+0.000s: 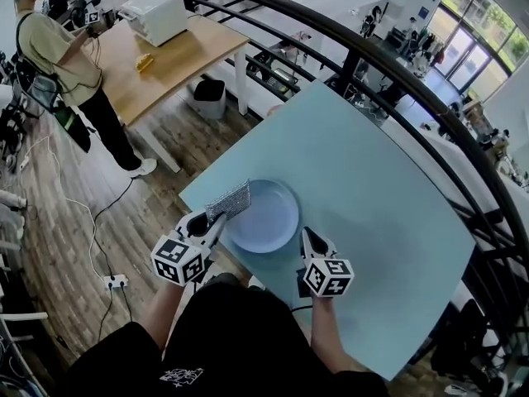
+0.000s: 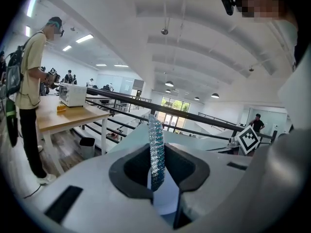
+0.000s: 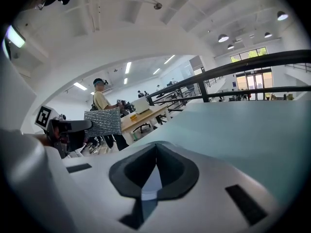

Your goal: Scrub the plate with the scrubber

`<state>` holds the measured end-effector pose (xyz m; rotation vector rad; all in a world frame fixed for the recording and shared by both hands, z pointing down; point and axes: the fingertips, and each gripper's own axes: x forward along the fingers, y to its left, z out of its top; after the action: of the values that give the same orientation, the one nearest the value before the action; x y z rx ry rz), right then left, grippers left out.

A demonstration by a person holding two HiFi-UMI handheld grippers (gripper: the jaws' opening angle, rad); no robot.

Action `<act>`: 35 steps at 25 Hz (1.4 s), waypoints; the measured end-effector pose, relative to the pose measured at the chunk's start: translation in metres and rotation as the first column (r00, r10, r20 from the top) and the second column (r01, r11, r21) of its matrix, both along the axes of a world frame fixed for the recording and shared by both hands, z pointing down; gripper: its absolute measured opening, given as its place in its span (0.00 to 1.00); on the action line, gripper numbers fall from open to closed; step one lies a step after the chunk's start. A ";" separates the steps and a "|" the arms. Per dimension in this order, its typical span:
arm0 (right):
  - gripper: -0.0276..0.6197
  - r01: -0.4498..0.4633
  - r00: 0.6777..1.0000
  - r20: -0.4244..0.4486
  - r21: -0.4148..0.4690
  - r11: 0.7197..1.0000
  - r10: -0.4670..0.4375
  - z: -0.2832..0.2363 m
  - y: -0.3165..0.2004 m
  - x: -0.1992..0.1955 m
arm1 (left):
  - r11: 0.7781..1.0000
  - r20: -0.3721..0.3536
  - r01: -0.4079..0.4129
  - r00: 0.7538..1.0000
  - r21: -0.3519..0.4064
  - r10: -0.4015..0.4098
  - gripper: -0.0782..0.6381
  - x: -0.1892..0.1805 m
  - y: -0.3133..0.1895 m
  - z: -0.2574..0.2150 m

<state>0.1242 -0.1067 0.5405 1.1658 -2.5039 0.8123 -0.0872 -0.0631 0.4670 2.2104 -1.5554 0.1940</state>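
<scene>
two tools flank the plate (image 1: 269, 217): left tool (image 1: 215, 223) clamps the scrubber (image 1: 229, 199), right tool (image 1: 309, 236) closed empty, railing (image 1: 349, 66) beyond.

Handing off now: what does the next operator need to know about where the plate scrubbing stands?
Plate: flat on the blue table, in front of the person.
Left gripper: shut on the scrubber, which is over the plate's far-left rim.
Right gripper: jaws together, nothing seen between them, by the plate's near-right edge.
Done: scrubber in hand.
Left: the scrubbing. Contact with the plate can't be confirmed.
</scene>
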 end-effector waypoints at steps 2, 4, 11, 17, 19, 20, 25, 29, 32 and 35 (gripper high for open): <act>0.05 -0.008 1.000 -0.008 -0.018 1.000 0.007 0.009 -0.001 0.001 | 1.000 0.006 -0.014 1.000 -0.018 0.014 0.23 0.002 -0.001 0.006; 0.05 -0.020 1.000 -0.020 -0.040 0.999 0.019 0.020 -0.002 0.002 | 0.999 0.000 -0.029 1.000 -0.046 0.029 0.23 0.006 -0.004 0.017; 0.05 -0.066 0.996 -0.072 -0.134 0.989 0.056 0.063 0.000 0.002 | 0.978 -0.069 -0.088 0.995 -0.189 0.076 0.23 0.015 -0.008 0.065; 0.09 -0.141 0.987 -0.107 -0.205 0.969 0.121 0.098 0.003 0.003 | 0.935 -0.181 -0.206 0.971 -0.290 0.158 0.23 0.032 -0.011 0.098; 0.17 -0.162 0.983 -0.119 -0.224 0.961 0.138 0.106 -0.001 0.001 | 0.916 -0.221 -0.243 0.959 -0.318 0.178 0.23 0.037 -0.017 0.108; 0.17 -0.169 0.982 -0.127 -0.229 0.958 0.143 0.110 -0.005 -0.001 | 0.908 -0.239 -0.258 0.953 -0.330 0.183 0.23 0.038 -0.022 0.112; 0.20 -0.236 0.967 -0.163 -0.262 0.936 0.198 0.128 -0.010 -0.009 | 0.864 -0.317 -0.330 0.924 -0.379 0.214 0.23 0.042 -0.033 0.134; 0.20 -0.279 0.955 -0.180 -0.286 0.917 0.234 0.135 -0.008 -0.010 | 0.832 -0.336 -0.383 0.907 -0.401 0.256 0.23 0.044 -0.037 0.144; 0.20 -0.311 0.947 -0.182 -0.307 0.900 0.265 0.140 -0.010 -0.010 | 0.799 -0.365 -0.423 0.889 -0.428 0.276 0.23 0.046 -0.041 0.152; 0.20 -0.346 0.937 -0.161 -0.342 0.874 0.309 0.147 -0.010 -0.009 | 0.758 -0.423 -0.462 0.865 -0.460 0.270 0.23 0.050 -0.045 0.161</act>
<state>0.1151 -0.1168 0.6876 1.4669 -1.9789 1.2102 -0.0370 -0.1083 0.6285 1.9227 -0.7316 0.3221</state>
